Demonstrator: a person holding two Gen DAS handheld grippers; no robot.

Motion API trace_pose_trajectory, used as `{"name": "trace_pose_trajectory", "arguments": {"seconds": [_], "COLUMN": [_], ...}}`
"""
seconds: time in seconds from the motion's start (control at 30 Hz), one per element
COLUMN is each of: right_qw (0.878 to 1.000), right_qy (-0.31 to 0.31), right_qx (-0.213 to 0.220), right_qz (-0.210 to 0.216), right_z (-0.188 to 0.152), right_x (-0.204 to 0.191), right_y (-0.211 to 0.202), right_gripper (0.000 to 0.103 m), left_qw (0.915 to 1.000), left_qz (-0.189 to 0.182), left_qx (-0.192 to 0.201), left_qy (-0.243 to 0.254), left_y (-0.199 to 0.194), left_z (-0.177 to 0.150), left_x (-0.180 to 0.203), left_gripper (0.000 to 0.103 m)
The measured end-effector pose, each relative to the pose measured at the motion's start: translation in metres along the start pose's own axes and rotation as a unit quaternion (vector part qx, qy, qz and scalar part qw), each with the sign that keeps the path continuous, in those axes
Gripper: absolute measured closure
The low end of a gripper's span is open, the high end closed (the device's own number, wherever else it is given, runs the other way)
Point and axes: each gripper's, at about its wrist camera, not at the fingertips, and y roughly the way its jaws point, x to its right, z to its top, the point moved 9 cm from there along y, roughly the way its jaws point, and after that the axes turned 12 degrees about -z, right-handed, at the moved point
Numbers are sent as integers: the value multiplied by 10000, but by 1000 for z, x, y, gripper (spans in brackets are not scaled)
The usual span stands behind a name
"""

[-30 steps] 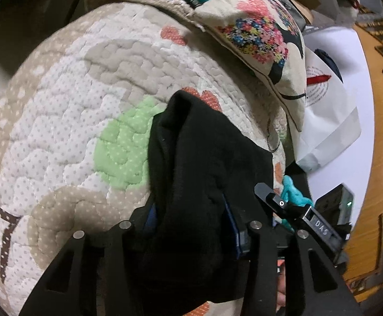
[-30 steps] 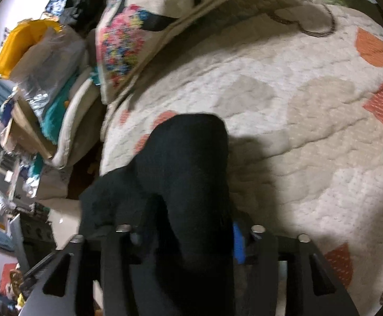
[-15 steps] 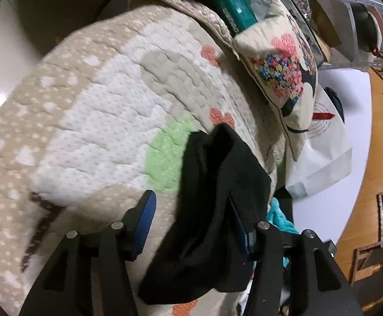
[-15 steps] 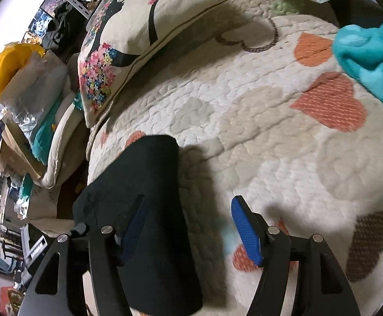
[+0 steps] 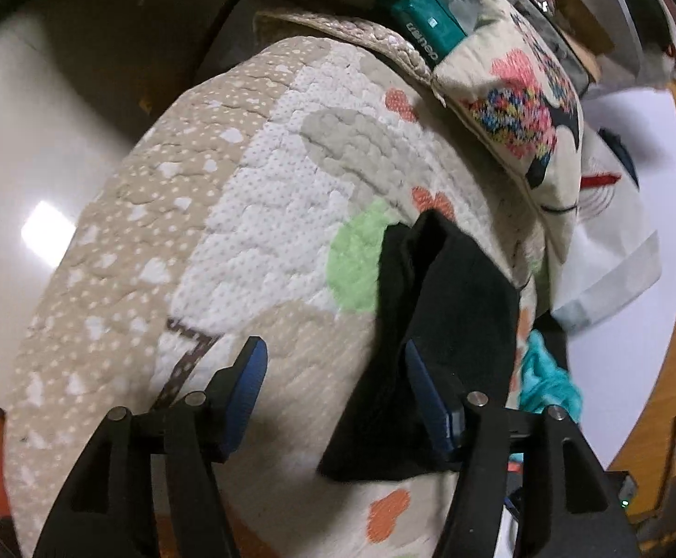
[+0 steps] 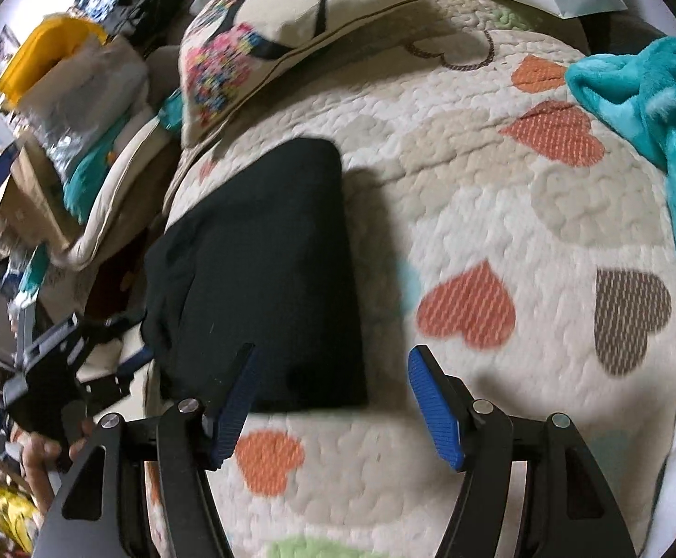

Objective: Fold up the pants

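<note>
The black pants (image 6: 263,279) lie folded into a compact rectangle on the quilted heart-pattern bedspread (image 6: 500,214). In the left wrist view the pants (image 5: 445,325) sit bunched at the right, beside a green patch. My left gripper (image 5: 335,383) is open and empty, its right finger just in front of the pants. My right gripper (image 6: 333,400) is open and empty, pulled back just short of the pants' near edge. The left gripper also shows in the right wrist view (image 6: 58,372) at the left, held by a hand.
A floral pillow (image 6: 282,46) lies at the head of the bed, also in the left wrist view (image 5: 519,107). A teal blanket (image 6: 654,107) lies at the right. Cluttered boxes and bags (image 6: 58,107) stand beside the bed. The bed edge drops to a pale floor (image 5: 21,186).
Both grippers opened and let go of the pants, then drew back. The pants now lie flat and folded on the bedspread.
</note>
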Motion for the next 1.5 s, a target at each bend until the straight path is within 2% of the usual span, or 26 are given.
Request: {"name": "trace_pose_trajectory", "arguments": {"seconds": [0.13,0.3,0.53,0.73,0.9,1.2,1.3,1.5], "right_qw": [10000,9999,9991,9959,9941,9843,9826,9819], "right_qy": [-45,-53,-330,-586,-695,-1159,-1190,-1184], "right_qx": [-55,-117,175,412,587,1019,1100,1124], "right_qz": [32,82,-196,-551,-583,-855,-904,-956], "right_z": [-25,-52,-75,-93,-102,-110,-109,-109], "right_x": [-5,-10,-10,-5,-10,-25,-26,-26], "right_y": [-6,-10,-29,-38,-44,-58,-59,-57], "right_gripper": [31,31,30,29,28,25,25,24], "left_qw": [9995,9971,9850,9639,9403,9209,9182,9277], "left_qz": [75,210,823,1454,1943,2110,2102,1991], "left_qx": [-290,-554,-363,160,588,773,814,755], "left_qy": [104,471,1475,2223,2733,3186,3258,3067], "left_y": [-6,-14,-31,-58,-78,-82,-82,-81], "left_z": [-24,-63,-114,-140,-148,-157,-159,-157], "left_x": [-1,5,18,26,31,45,48,44], "left_gripper": [42,42,42,42,41,39,39,38]}}
